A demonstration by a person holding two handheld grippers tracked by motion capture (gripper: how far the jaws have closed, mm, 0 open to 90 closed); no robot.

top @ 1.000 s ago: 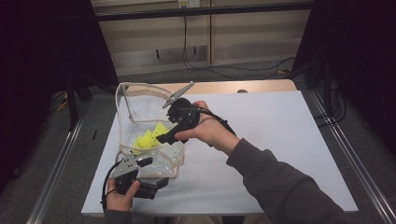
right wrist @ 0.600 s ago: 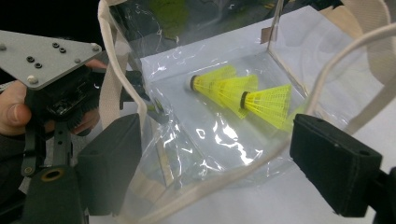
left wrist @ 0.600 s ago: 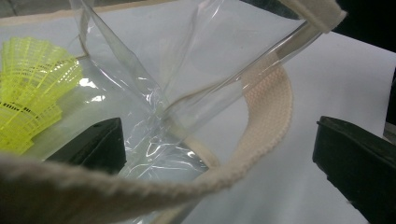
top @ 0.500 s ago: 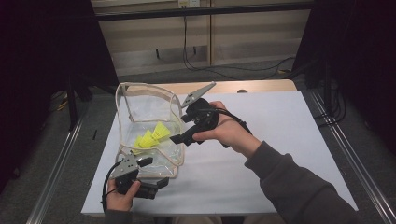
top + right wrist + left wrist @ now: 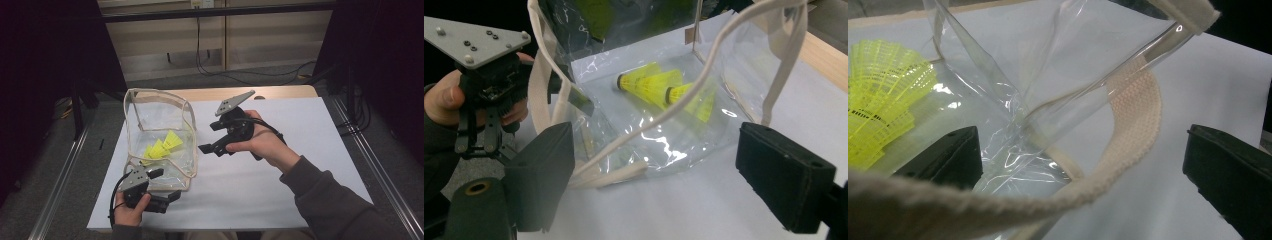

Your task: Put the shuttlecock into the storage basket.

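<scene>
Clear bag (image 5: 160,135) standing open on the table (image 5: 300,175), yellow shuttlecocks (image 5: 161,146) lying inside on its bottom. Left gripper (image 5: 167,185) at the bag's near corner, jaws wide apart, one inside the wall, gripping nothing. Right gripper (image 5: 207,148) held just right of the bag, jaws spread wide, empty.

Your white table (image 5: 310,165) spread across the middle, its bare wooden edge (image 5: 270,93) at twelve o'clock, black cables (image 5: 220,70) trailing on the floor beyond, metal rails (image 5: 60,185) at nine and three o'clock.
</scene>
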